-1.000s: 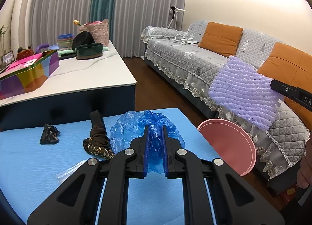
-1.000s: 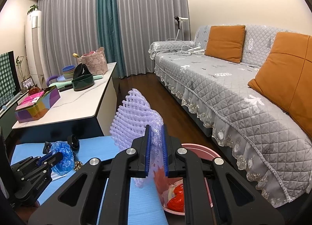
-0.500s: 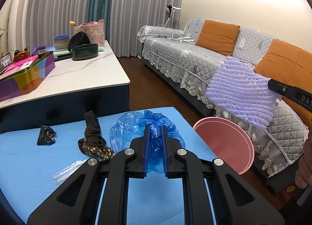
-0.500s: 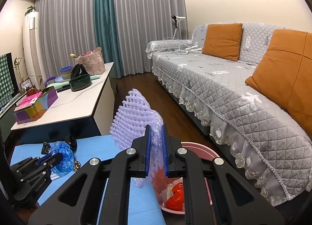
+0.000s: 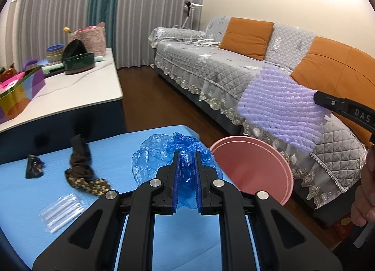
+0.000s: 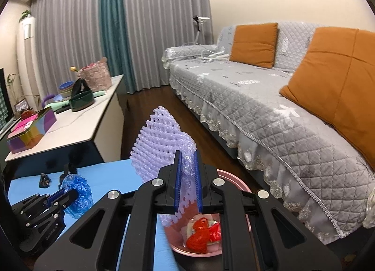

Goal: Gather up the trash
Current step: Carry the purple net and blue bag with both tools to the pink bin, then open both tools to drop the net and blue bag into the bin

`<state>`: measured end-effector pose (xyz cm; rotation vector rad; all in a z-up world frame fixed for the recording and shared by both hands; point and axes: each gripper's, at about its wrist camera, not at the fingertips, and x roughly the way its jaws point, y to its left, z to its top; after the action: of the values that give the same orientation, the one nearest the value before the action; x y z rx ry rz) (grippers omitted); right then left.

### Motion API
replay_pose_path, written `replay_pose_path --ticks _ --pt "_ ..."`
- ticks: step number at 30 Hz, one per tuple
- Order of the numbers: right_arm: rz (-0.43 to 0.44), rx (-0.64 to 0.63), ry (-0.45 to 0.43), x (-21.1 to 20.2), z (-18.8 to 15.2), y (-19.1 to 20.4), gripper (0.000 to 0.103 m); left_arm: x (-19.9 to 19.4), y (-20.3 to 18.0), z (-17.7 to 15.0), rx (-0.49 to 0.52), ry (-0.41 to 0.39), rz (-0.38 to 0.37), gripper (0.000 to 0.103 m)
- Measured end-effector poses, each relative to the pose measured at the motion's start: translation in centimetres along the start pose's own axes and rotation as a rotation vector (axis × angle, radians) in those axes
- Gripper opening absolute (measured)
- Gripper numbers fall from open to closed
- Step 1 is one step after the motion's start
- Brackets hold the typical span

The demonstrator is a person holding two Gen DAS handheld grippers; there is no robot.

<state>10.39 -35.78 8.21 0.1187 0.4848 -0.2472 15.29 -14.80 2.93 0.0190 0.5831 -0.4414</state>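
Fingers (image 5: 174, 177) of the left gripper (image 5: 187, 178) pinched narrow on a crumpled blue plastic bag (image 5: 173, 160), lifted clear of the blue tabletop (image 5: 35, 200). Fingers (image 6: 199, 174) of the right gripper (image 6: 187, 178) likewise narrow, clamped on a lilac foam net (image 6: 159, 144) standing on edge, long axis running up and away from the pads.

Pink bin (image 6: 236, 184) directly under and just ahead of the right gripper, red wrappers (image 6: 201, 231) already lying in it; lower edge of the net hanging over the rim. Seen from the left wrist, same pink bin (image 5: 253, 167) just off the tabletop's right edge, to the right of the bag, with the net (image 5: 279, 106) above it and a hand (image 5: 365, 188) at the frame edge.

Right side nearer the drop, probably needing only a release. Bag still over the tabletop: a short carry rightward past the edge called for first, with some crowding over the bin likely if both arrive together.

Left on the tabletop: dark fabric (image 5: 82, 165), small black scrap (image 5: 34, 166), clear wrapper (image 5: 62, 211).
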Motion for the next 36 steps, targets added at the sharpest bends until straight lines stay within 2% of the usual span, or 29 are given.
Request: replay_pose_path --ticks 9,15,26,27,28,29,30,31,32,36 --pt "-0.072 0.022 0.044 2.1 -1.2 -3.2 0.011 2.9 -3.5 0.6 0.006 0.004 -0.098 0.011" --pt "-0.129 0.02 0.074 4.2 -1.8 -5.0 0.011 6.2 -6.2 0.7 0.018 0.022 -0.158 0.011" --pt "-0.16 0.059 0.164 8.7 -3.8 -7.9 0.012 12.8 -9.3 -0.9 0.046 0.119 -0.23 0.012" --pt "-0.148 0.064 0.184 9.3 -4.0 -8.0 0.015 13.2 -9.4 -1.0 0.046 0.133 -0.236 0.015" --pt "-0.152 0.064 0.195 9.6 -4.2 -8.1 0.016 13.7 -9.5 -1.2 0.054 0.153 -0.245 0.031" --pt "-0.16 0.063 0.214 10.1 -4.5 -8.0 0.02 14.0 -9.4 -1.3 0.06 0.16 -0.24 0.042" --pt "-0.163 0.065 0.221 10.4 -4.6 -8.0 0.035 13.9 -9.1 -1.3 0.053 0.154 -0.234 0.051" --pt "-0.173 0.066 0.218 10.4 -4.7 -7.9 0.046 13.7 -8.9 -1.2 0.043 0.147 -0.234 0.051" --pt "-0.184 0.065 0.213 10.4 -4.8 -7.8 0.05 13.4 -8.6 -1.1 0.035 0.145 -0.229 0.051" --pt "-0.199 0.089 0.2 10.0 -4.5 -7.8 0.051 12.1 -7.3 -0.7 0.014 0.123 -0.218 0.051"
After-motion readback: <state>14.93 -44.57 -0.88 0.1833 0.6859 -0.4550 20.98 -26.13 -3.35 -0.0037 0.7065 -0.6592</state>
